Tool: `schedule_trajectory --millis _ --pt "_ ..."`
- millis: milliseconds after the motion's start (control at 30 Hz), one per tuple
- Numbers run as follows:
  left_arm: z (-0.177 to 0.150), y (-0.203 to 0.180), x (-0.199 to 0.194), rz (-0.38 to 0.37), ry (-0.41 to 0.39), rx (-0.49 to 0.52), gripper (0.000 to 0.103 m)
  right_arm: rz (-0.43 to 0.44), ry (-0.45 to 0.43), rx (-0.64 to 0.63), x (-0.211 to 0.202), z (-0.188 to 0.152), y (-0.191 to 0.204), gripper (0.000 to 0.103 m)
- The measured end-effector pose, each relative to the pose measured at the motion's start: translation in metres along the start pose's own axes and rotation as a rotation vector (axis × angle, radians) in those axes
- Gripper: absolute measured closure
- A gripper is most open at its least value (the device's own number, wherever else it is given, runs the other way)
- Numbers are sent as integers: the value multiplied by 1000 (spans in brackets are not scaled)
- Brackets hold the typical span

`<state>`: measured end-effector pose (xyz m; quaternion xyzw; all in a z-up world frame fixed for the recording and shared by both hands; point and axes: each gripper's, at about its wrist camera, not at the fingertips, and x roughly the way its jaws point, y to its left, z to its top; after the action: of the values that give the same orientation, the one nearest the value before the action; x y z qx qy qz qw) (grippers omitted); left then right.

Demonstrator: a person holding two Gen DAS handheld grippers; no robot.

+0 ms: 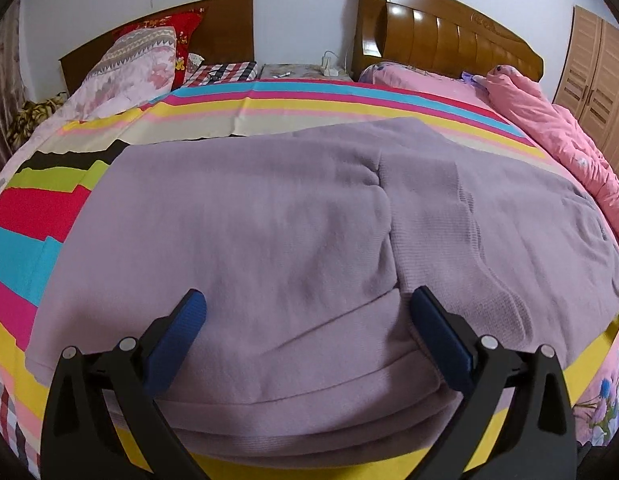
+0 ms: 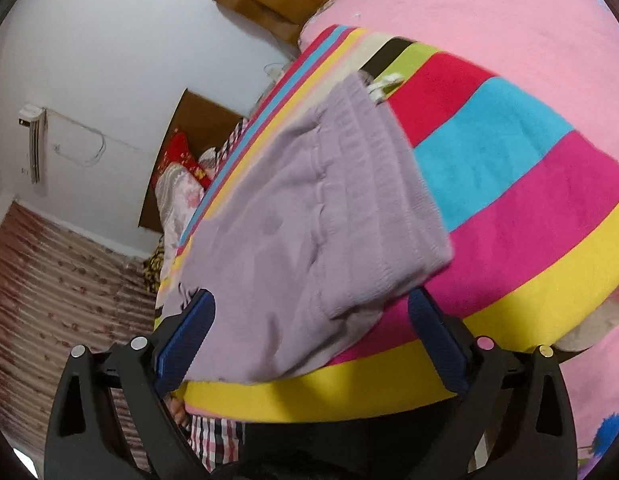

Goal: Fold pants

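The lilac knit pants lie folded lengthwise on a striped blanket on the bed. My left gripper is open, its blue pads straddling the near edge of the pants just above the cloth. In the right wrist view the ribbed waistband end of the pants lies on the blanket with a white drawstring at its far corner. My right gripper is open around the near corner of that end, holding nothing.
A pink quilt is heaped along the right of the bed. Pillows and two wooden headboards stand at the back. A wardrobe is at far right. A curtain hangs beside the bed.
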<state>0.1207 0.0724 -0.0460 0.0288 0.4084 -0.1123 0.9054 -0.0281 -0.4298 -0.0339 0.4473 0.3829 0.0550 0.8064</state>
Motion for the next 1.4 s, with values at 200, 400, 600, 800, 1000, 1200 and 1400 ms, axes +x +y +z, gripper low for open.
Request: schedule_trajectory --millis 200,400,600,800,1000,1200,1400 --pt "-1 2 -1 -1 -3 1 1 -27 -116 133 7 1 2 15" --pt "-2 1 -1 -7 -11 -1 1 -122 -188 93 8 -2 7 20" --pt "-2 1 -1 -8 -9 0 1 -30 -166 11 16 1 29 20" --pt "-2 2 0 -5 -6 -10 1 -107 -85 -47 39 -1 30 21" --pt "18 -18 -48 -68 -139 19 2 -34 -146 9 31 1 10 64" --pt "7 -44 19 -52 95 159 1 53 -290 151 9 0 -6 67" --pt "15 -19 0 -50 23 78 2 -82 -378 -138 -5 -7 68 67"
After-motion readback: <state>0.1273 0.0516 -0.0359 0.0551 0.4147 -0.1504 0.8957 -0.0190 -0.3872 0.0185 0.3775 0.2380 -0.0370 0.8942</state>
